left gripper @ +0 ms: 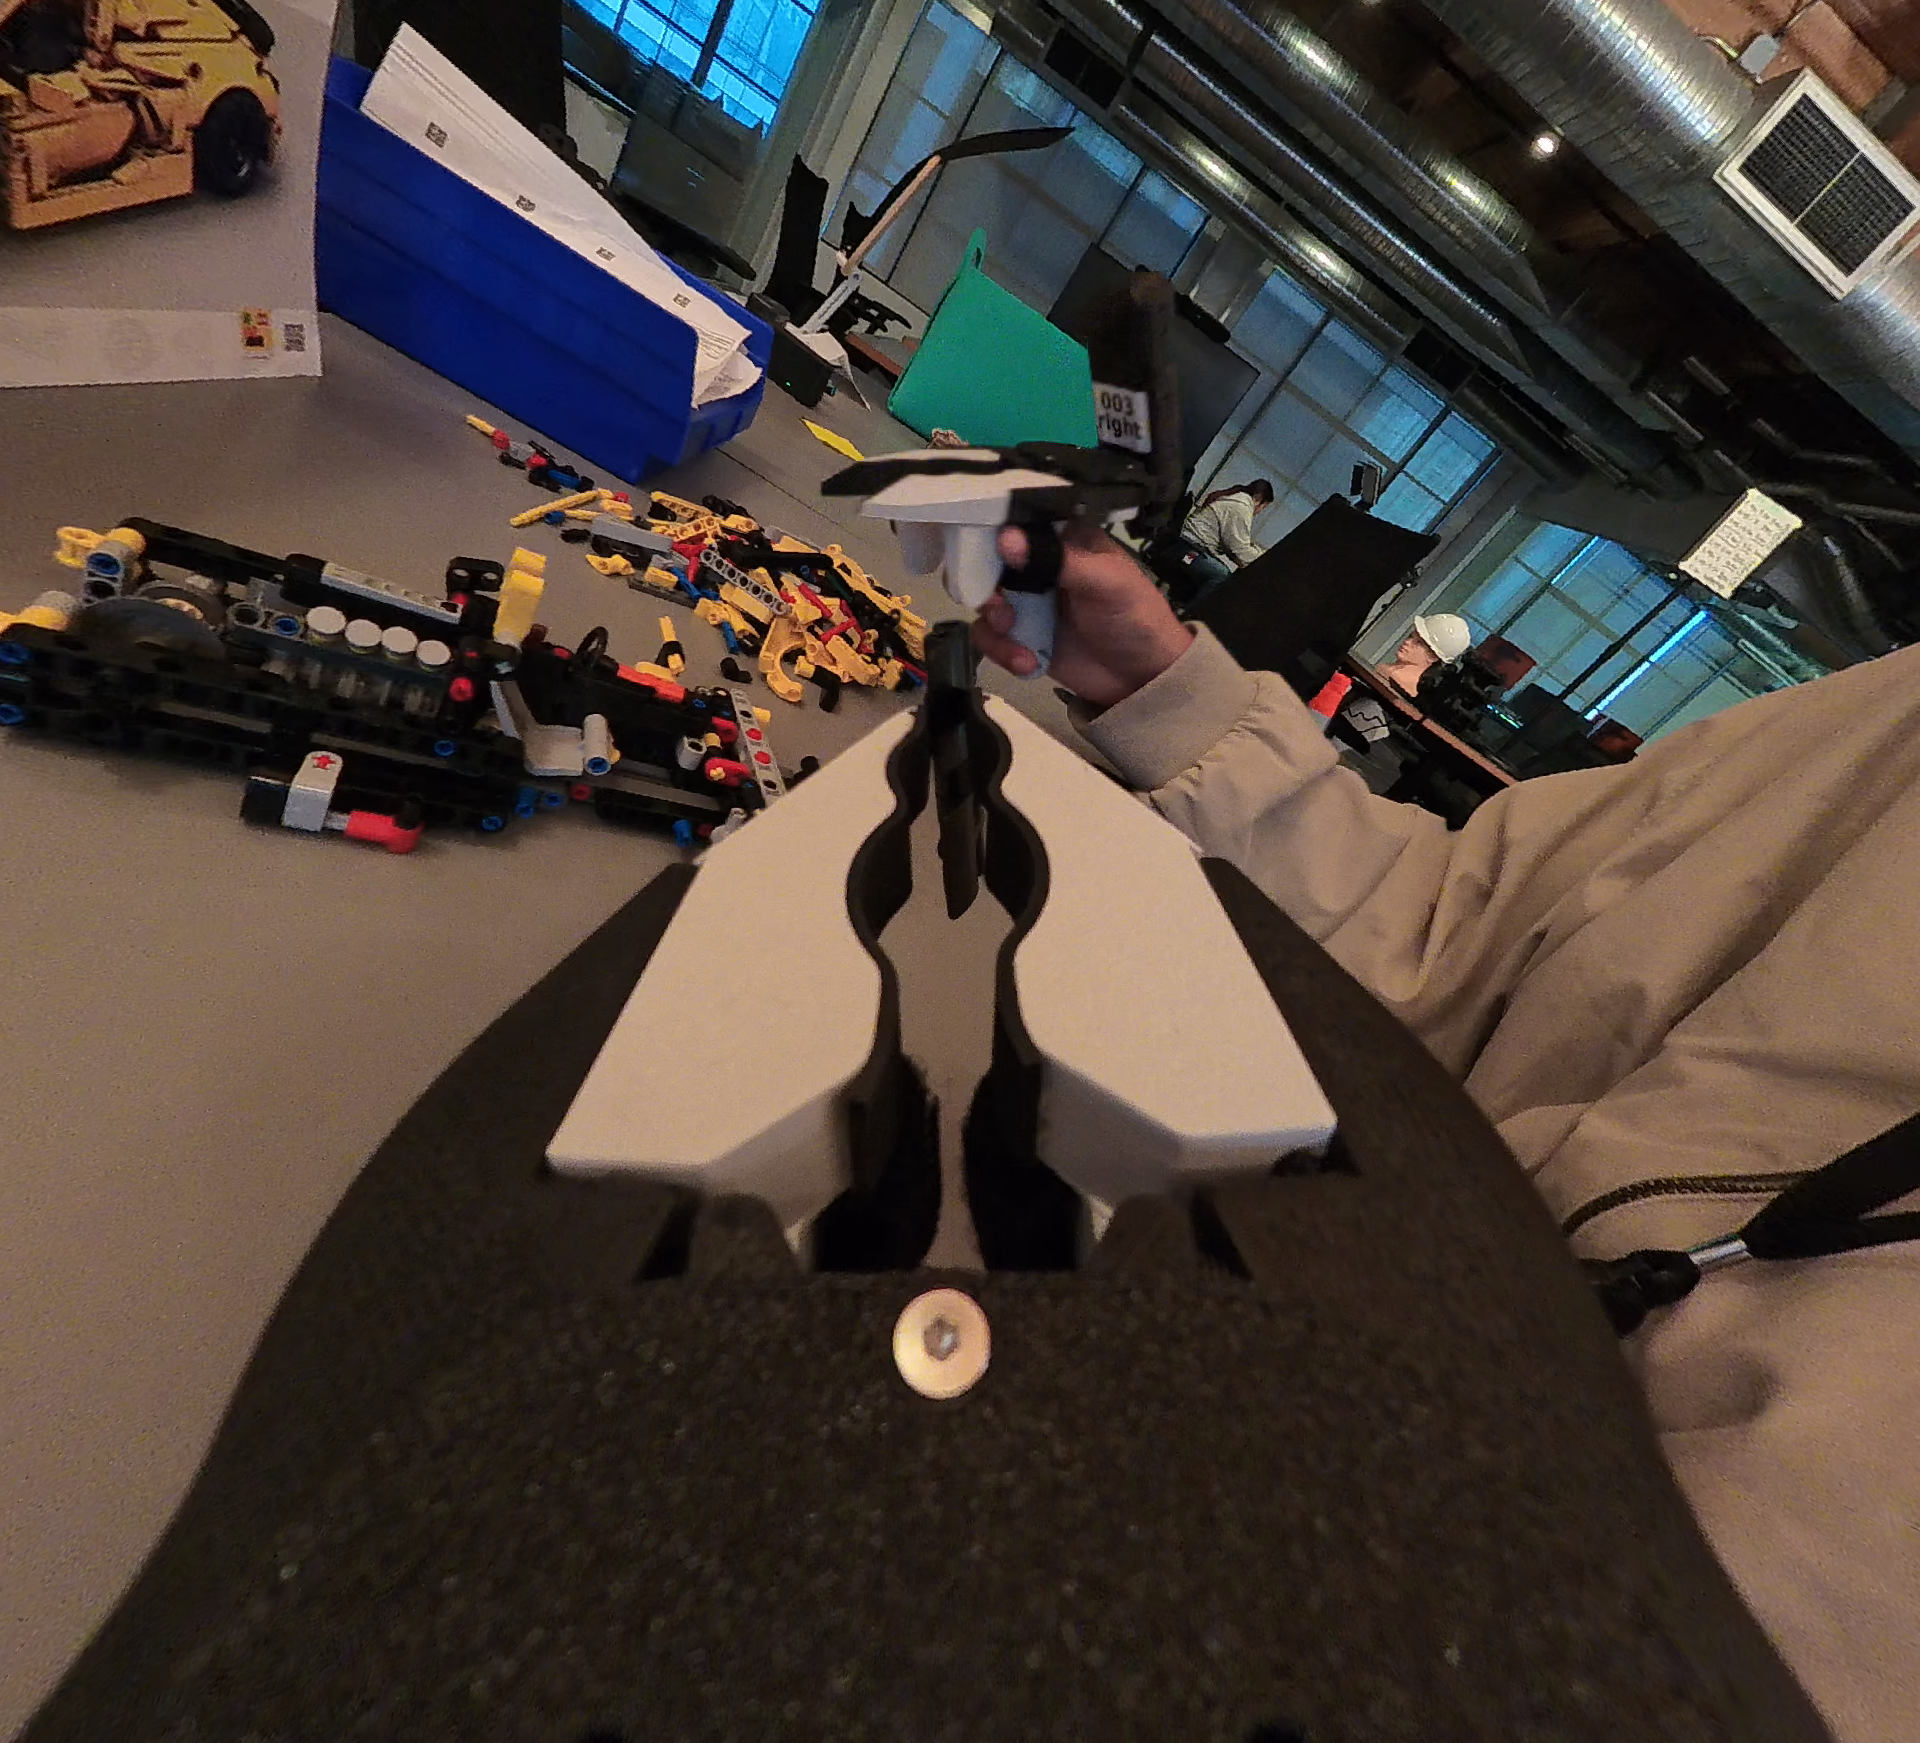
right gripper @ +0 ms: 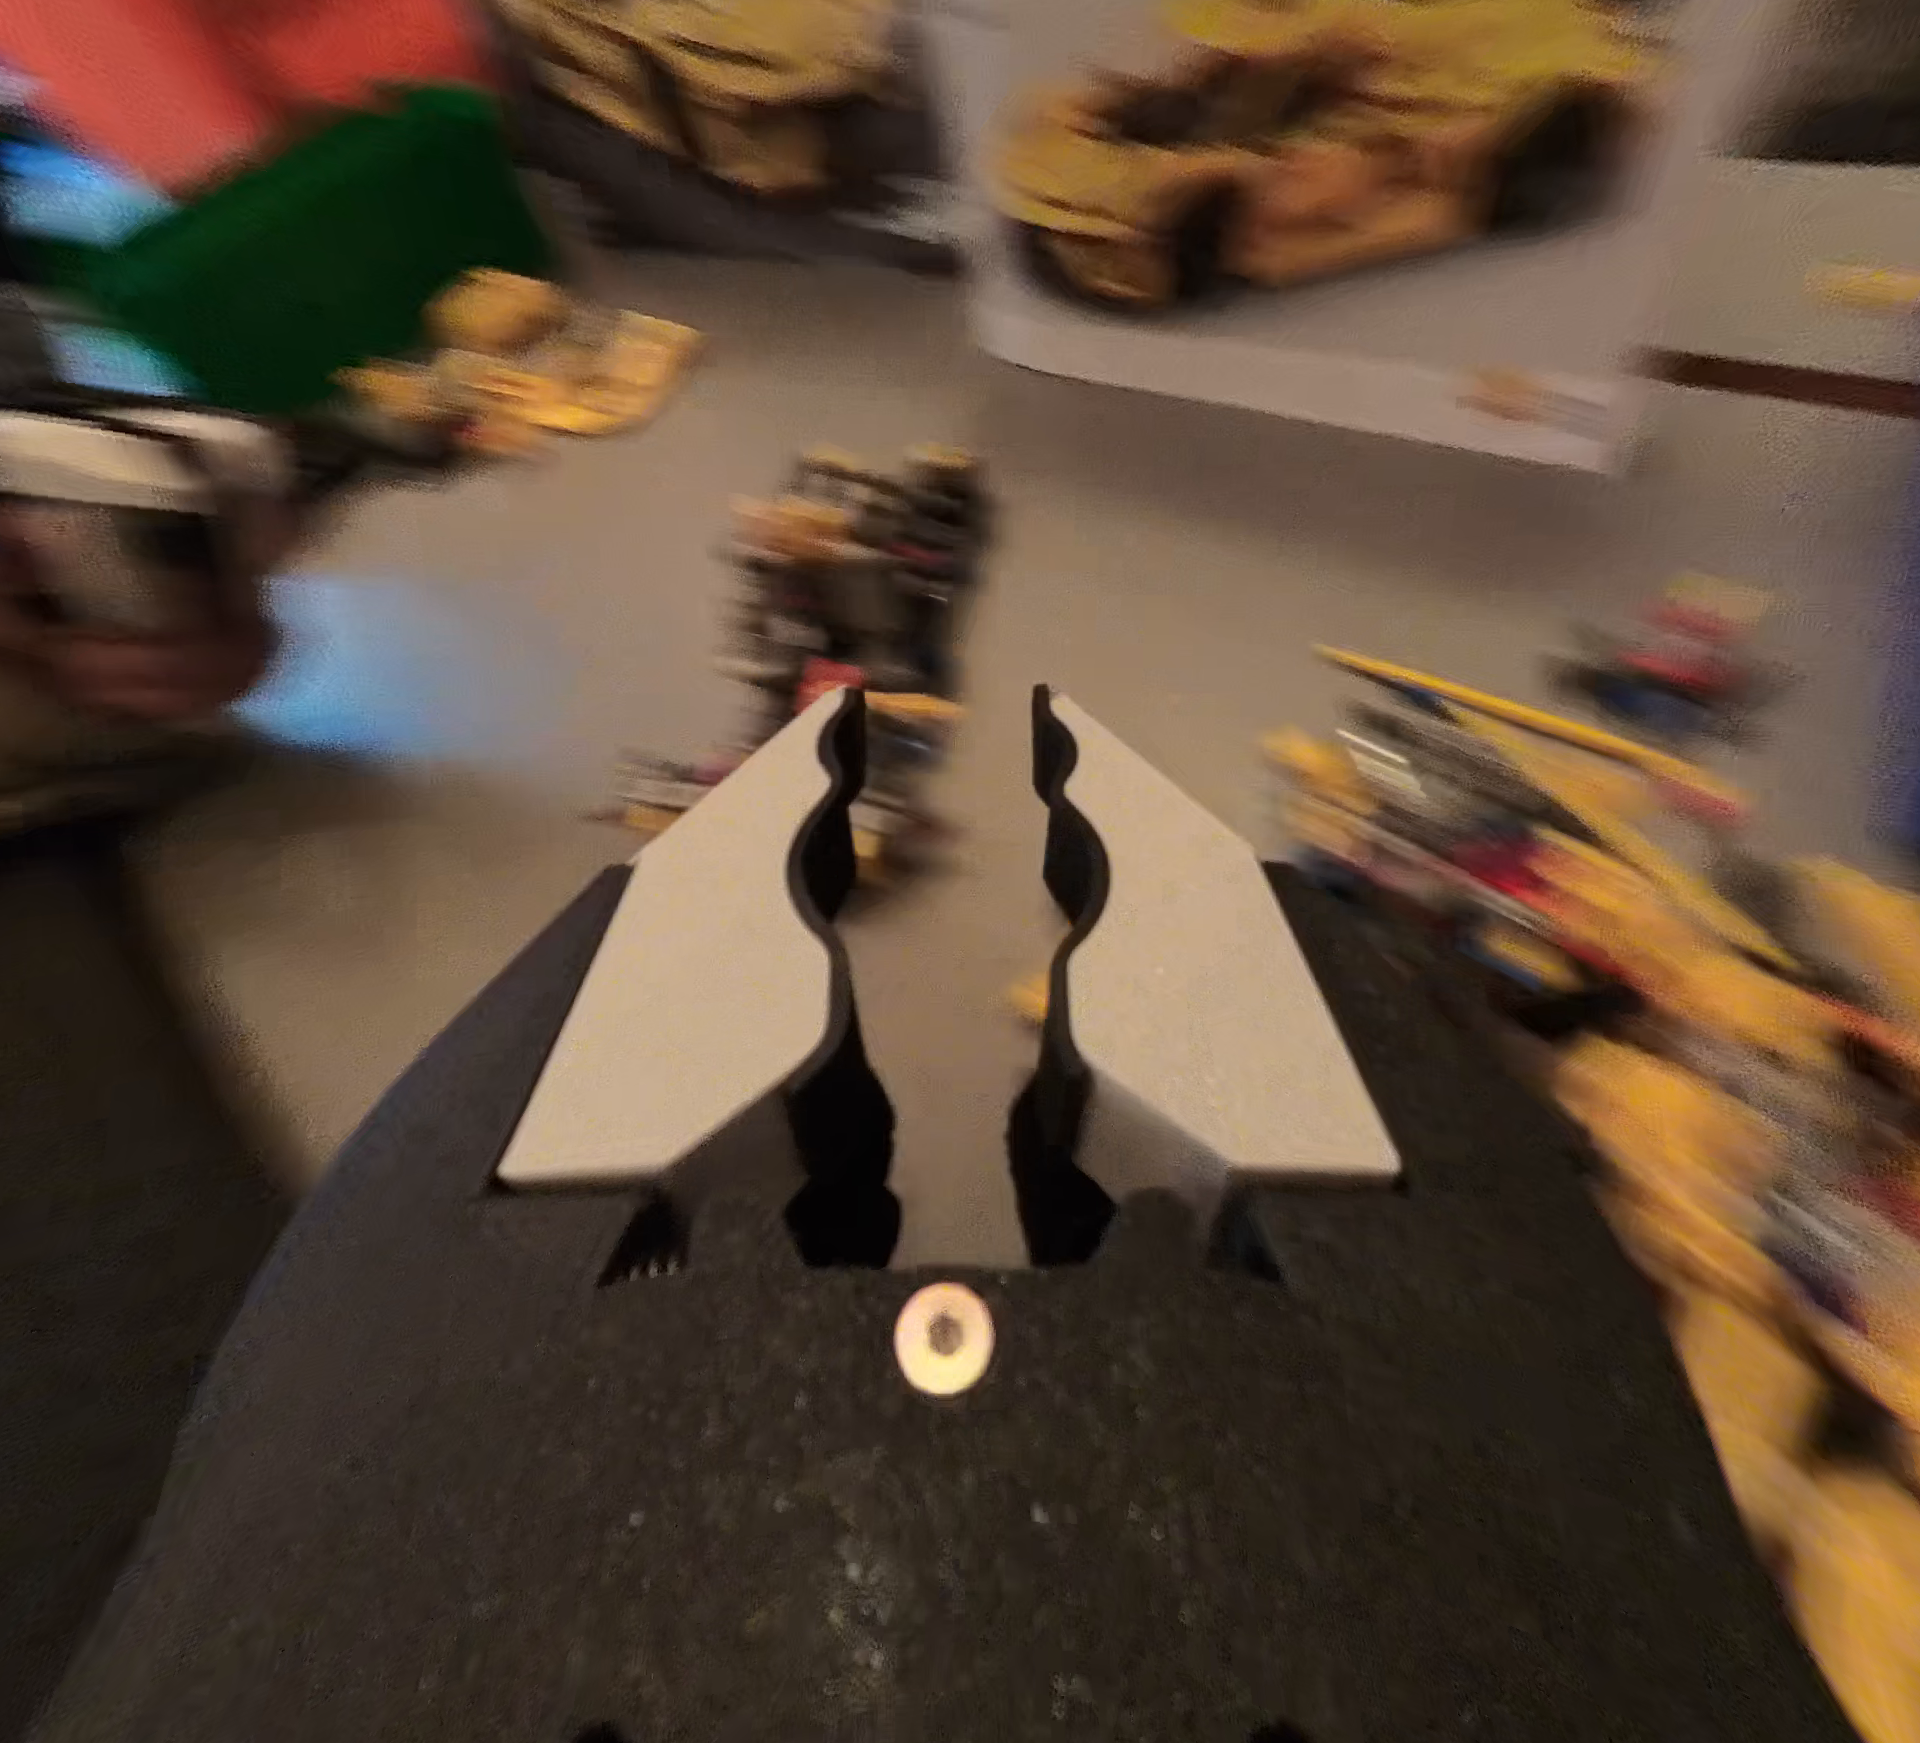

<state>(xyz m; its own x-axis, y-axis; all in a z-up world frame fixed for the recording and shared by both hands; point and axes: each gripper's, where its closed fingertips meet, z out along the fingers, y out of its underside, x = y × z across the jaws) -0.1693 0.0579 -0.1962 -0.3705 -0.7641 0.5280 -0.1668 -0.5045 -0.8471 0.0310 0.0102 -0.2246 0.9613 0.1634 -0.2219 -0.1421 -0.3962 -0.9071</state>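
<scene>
My left gripper (left gripper: 951, 706) is shut on a long black toy-brick piece (left gripper: 956, 800) that stands up between its fingers, held in the air above the grey table (left gripper: 260, 1018). A half-built black toy-brick chassis (left gripper: 343, 696) lies on the table to the left. A pile of loose yellow, black and red pieces (left gripper: 748, 592) lies behind it. The right gripper (left gripper: 977, 540) shows farther off, held by a hand in a beige sleeve. In the blurred right wrist view my right gripper (right gripper: 948, 706) is open and empty, above the table, pointing toward the chassis (right gripper: 862, 592).
A blue bin (left gripper: 499, 280) with white sheets stands at the back left, next to a poster of a yellow car (left gripper: 135, 83). A green bin (left gripper: 987, 363) stands farther back. Loose pieces (right gripper: 1558, 914) lie to the right in the right wrist view. Left tips to right tips: about 20 cm.
</scene>
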